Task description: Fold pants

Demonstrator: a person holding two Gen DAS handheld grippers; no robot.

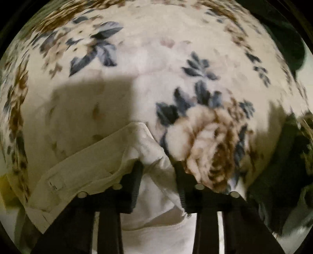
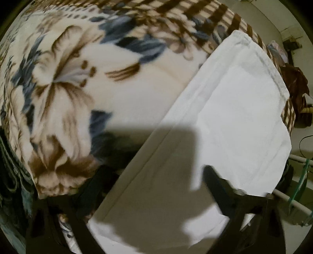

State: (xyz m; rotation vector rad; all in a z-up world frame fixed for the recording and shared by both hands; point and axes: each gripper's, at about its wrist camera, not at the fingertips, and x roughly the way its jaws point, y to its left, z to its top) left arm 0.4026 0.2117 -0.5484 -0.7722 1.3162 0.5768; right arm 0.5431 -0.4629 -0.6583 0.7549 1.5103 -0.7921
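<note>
We observe the left gripper (image 1: 157,166) with its two black fingers (image 1: 137,175) set apart, a bunched fold of the white pants (image 1: 86,172) between them. The waistband, bearing a small label (image 1: 55,184), runs down toward the lower left. Beneath lies a floral blanket (image 1: 156,58); dark green fabric (image 1: 281,156) sits at its right edge.

Floral blanket (image 2: 121,93) covers the bed; pale wall (image 2: 273,17) behind, dim light.

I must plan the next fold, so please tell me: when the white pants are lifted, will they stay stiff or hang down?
The white pants will probably droop: at the left tool the cloth bunches and sags. They look thin and light. They may drag on the fleecy floral blanket.
</note>
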